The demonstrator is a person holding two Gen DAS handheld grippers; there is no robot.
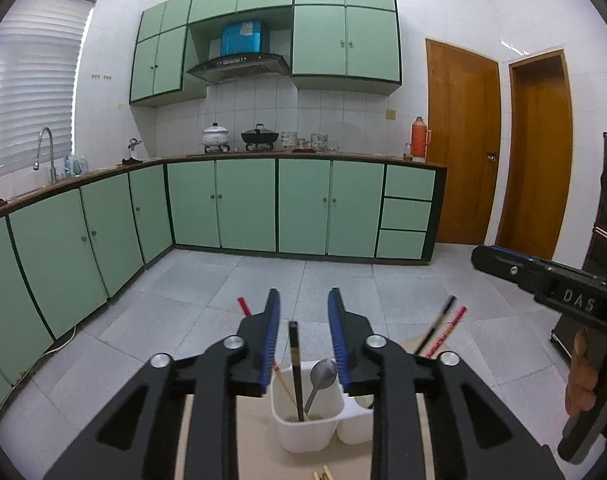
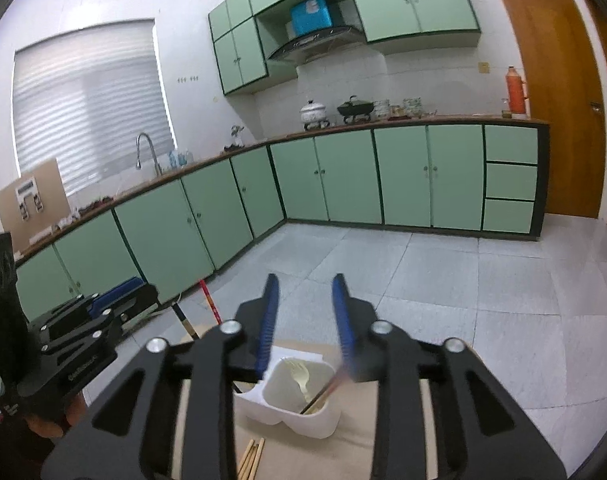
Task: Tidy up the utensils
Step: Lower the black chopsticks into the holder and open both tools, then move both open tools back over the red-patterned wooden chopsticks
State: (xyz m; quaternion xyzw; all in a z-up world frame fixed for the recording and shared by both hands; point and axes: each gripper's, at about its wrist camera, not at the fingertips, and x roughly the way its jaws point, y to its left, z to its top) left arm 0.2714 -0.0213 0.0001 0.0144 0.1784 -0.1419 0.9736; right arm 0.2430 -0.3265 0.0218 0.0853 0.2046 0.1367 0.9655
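L gripper point(image 1: 303, 320) hangs over a white holder point(image 1: 307, 432) w/ two cups side by side. Its blue pads stand a bit apart and hold nothing. A black chopstick point(image 1: 295, 364) stands up in the gap between them but the pads don't touch it. It sits in the near cup of the left view, next to a metal spoon point(image 1: 321, 376) and a thin light chopstick w/ a red tip point(image 1: 283, 384). All three lean in that cup.

R gripper point(image 2: 305, 312) hangs over the other cup of the same holder point(image 2: 291, 412). Its pads are a bit apart too, nothing held. In that cup lie a pale fork point(image 2: 299, 376) and a dark chopstick point(image 2: 323, 392), blurry, leaning just by the right pad.

The holder sits on a tan surface point(image 2: 351, 452). A few light wood chopsticks point(image 2: 251, 456) lie flat on the surface near the holder, toward the camera. More sticks, red and black point(image 1: 443, 328), poke up past the far side of the holder. Can't tell what they rest in.

Each gripper shows at the edge of the other's view, w/ a hand point(image 1: 583, 384) on its handle.

Behind: green cupboards point(image 1: 243, 204), gray tile floor point(image 1: 263, 280), brown doors point(image 1: 463, 140).
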